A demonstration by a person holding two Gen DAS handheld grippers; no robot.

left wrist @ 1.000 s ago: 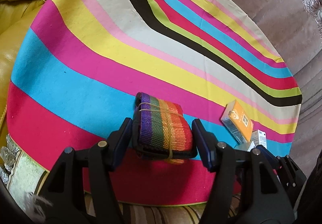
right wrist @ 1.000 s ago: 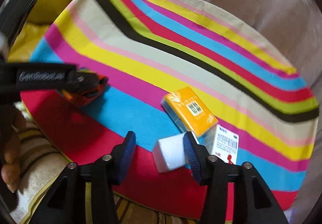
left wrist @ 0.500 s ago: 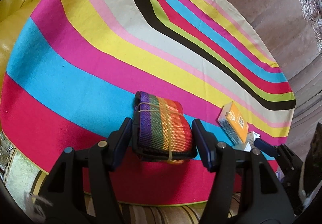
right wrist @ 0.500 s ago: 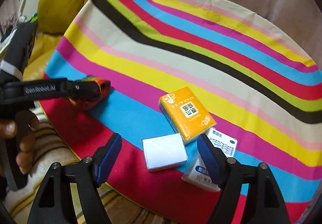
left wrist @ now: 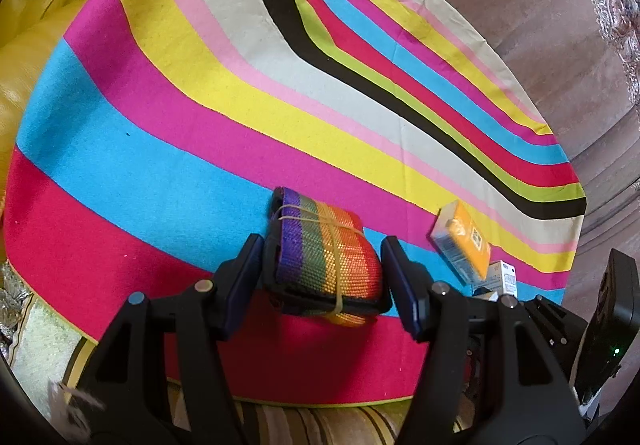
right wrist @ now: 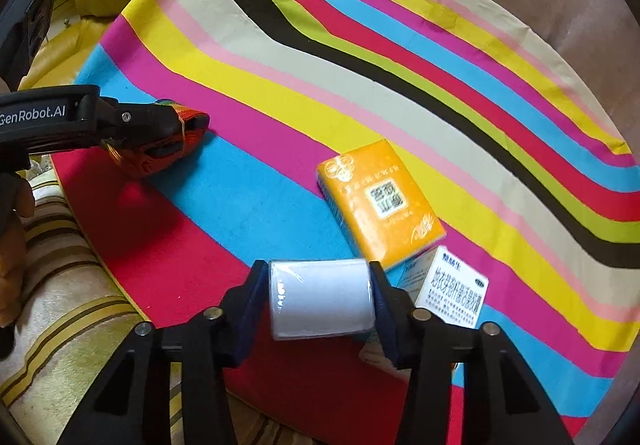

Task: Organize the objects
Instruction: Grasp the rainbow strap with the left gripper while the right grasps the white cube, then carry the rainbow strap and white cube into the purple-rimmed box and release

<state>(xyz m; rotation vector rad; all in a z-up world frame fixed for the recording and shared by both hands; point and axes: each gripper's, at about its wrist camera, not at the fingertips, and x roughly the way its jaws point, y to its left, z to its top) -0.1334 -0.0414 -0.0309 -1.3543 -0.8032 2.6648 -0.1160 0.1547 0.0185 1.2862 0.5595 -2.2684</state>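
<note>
**Round striped cloth and what rests on it**

A round cloth-covered surface (right wrist: 280,85) carries everything; its fabric runs in bent bands of red, blue, magenta, yellow, pink, beige, black and lime. Near its front edge a rolled rainbow-striped woven strap bound with a rubber band (left wrist: 328,257) lies across the blue and red bands. To the right an orange rectangular packet (right wrist: 380,201) rests flat, with a white printed carton (right wrist: 452,289) just beside it, touching its near corner.

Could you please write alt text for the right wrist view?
The right gripper has its jaws shut on a white tissue pack above a striped round tablecloth; an orange pack and white medicine box lie beside it.
</note>
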